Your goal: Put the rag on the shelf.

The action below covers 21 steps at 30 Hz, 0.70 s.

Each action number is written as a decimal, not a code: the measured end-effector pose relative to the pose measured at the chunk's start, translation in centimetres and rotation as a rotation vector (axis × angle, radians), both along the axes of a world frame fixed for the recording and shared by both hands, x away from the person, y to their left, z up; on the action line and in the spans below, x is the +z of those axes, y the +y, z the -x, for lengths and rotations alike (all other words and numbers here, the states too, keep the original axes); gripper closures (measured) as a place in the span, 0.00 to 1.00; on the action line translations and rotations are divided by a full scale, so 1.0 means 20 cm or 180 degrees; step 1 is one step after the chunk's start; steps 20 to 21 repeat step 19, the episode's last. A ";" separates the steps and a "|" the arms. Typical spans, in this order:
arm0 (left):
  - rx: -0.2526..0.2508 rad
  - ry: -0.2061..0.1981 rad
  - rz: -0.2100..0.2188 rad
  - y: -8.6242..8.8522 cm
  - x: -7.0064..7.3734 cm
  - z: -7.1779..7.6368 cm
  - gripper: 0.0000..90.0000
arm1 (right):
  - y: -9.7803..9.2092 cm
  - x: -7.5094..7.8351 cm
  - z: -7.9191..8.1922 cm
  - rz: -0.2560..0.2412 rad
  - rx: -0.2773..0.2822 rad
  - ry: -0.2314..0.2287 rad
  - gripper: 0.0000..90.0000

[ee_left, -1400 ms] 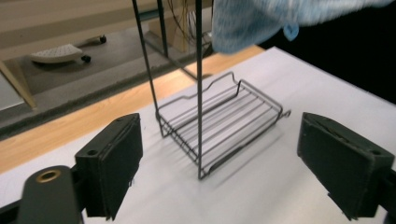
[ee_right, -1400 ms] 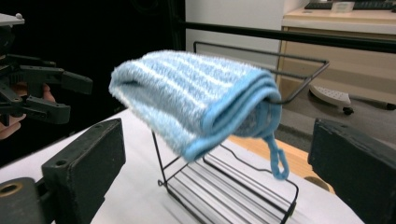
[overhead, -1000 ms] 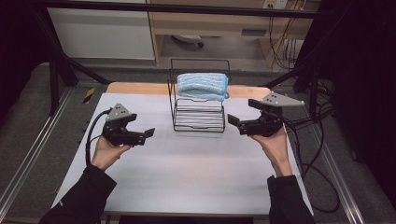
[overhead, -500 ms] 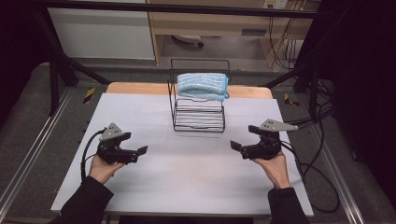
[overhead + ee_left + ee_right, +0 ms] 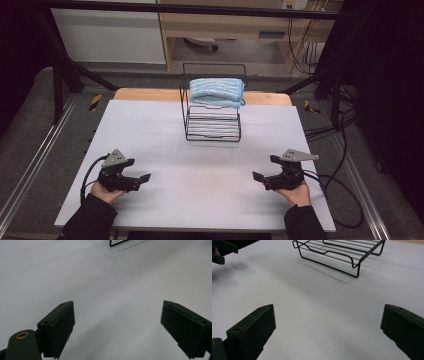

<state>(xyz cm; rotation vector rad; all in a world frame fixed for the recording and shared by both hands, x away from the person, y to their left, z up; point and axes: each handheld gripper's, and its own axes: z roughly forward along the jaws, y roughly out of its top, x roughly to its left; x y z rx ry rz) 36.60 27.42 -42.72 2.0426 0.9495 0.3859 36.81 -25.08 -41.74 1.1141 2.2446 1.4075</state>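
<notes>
— Where do we have the claws?
— Our left claw (image 5: 141, 179) sits low over the near left of the desk (image 5: 210, 165), jaws spread wide with nothing between them. Our right claw (image 5: 259, 176) mirrors it at the near right, jaws also wide apart and empty.
— And the rack?
— The black wire rack (image 5: 213, 117) stands at the far middle of the desk, well apart from both claws. A folded blue cloth (image 5: 216, 92) lies on its top tier.
</notes>
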 end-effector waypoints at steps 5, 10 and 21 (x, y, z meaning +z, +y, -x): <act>-0.0002 0.0032 -0.0037 0.01 -0.03 0.01 0.14 | -0.04 -0.05 0.04 0.0007 0.0067 0.0018 0.00; 0.0050 0.0067 -0.0050 0.03 -0.06 0.01 0.14 | -0.09 -0.08 0.04 -0.0028 0.0051 0.0030 0.00; 0.0050 0.0080 -0.0039 0.03 -0.07 0.01 0.14 | -0.10 -0.11 0.04 -0.0023 0.0071 0.0087 0.00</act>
